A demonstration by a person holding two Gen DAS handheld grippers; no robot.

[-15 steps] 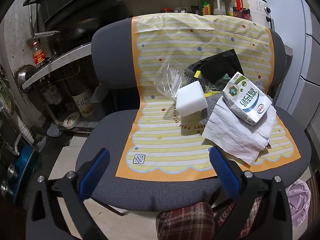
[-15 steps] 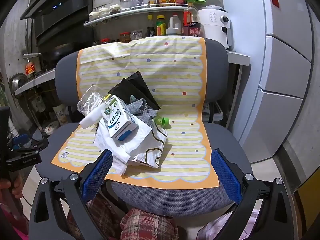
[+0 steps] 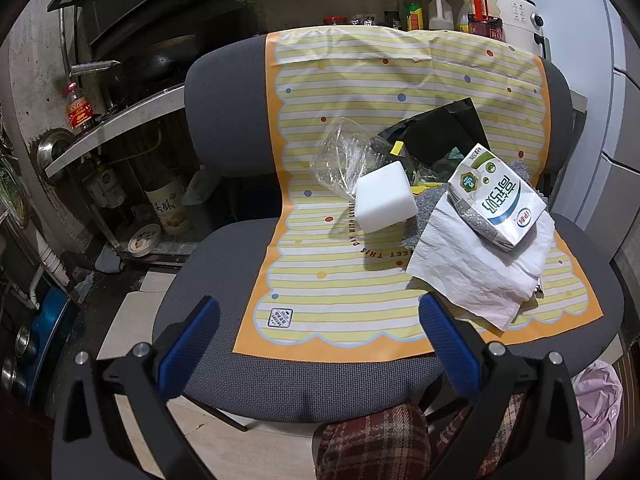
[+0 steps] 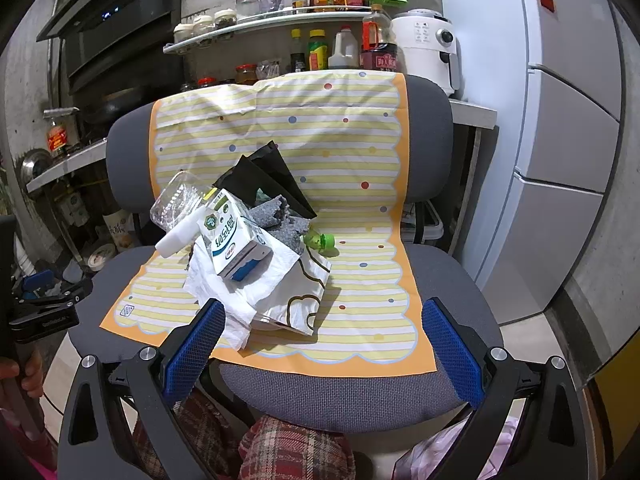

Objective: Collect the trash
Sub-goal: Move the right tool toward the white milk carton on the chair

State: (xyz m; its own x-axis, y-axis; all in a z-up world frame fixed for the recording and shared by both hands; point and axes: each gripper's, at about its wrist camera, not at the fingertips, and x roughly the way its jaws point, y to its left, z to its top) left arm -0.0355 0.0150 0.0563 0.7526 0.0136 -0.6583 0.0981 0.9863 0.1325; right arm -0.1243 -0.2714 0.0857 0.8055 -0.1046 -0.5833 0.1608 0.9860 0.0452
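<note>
On the chair seat, toward its right side and back, the trash sits heaped on the striped mat [image 3: 320, 280]: a milk carton [image 3: 496, 200] on a crumpled paper towel [image 3: 468, 272], a white foam block [image 3: 384, 196] just beside them, and a clear plastic bag [image 3: 344, 156] and black bag [image 3: 444, 128] behind. Your left gripper [image 3: 320, 344] and right gripper [image 4: 320, 344] both hover off the seat's front edge, jaws spread wide, nothing between them. You are at the approach; nothing looks collected yet. Next, I judge, you bring one gripper over the carton, the topmost piece, and close across its narrow sides.
</note>
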